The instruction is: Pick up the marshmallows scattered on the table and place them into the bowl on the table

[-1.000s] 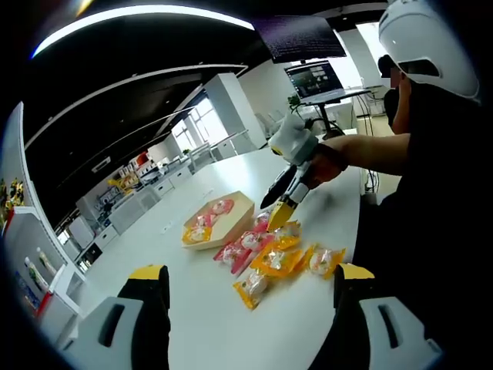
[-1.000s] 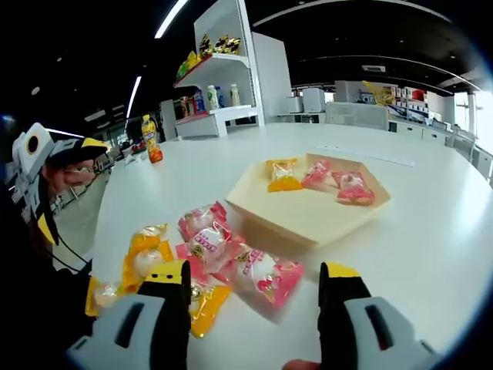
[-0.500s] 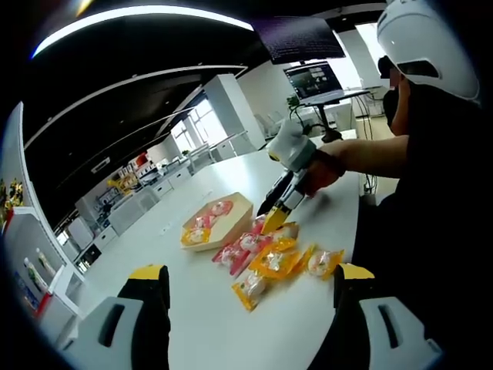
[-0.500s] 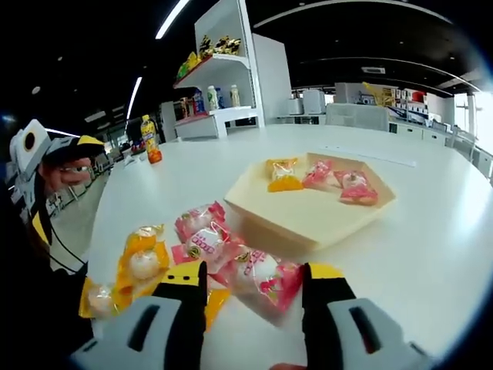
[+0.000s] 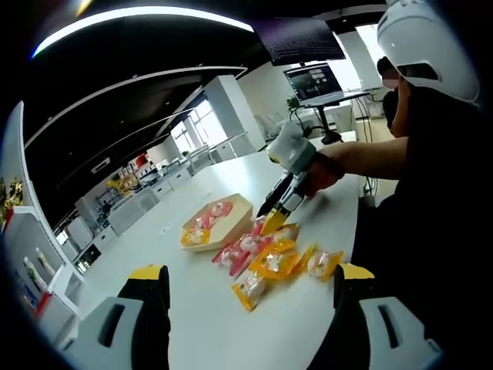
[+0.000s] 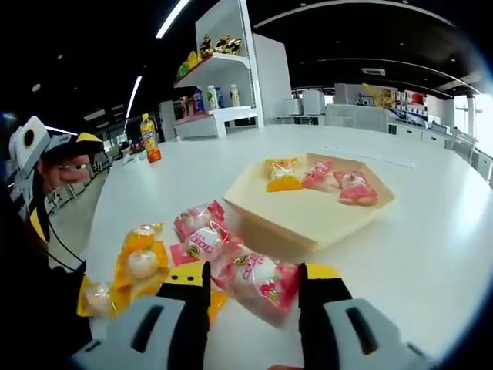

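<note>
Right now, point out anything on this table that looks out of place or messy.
Wrapped pink and yellow marshmallow packets lie in a loose, overlapping heap on the white table beside the pale wooden hexagonal bowl, not in it. Four packets already sit inside. The right tongs straddle one pink packet. Nothing looks torn or spilled.

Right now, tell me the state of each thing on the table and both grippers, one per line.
Pale wooden hexagonal bowl: upright, holding three wrapped marshmallows, one yellow, two pink.
Pink-wrapped marshmallow: on the table, between the right gripper's jaws.
Other pink and yellow wrapped marshmallows: loose on the table, outside the bowl.
Right gripper: jaws closing around the pink-wrapped marshmallow; grip not certain.
Left gripper: open, holding nothing.
</note>
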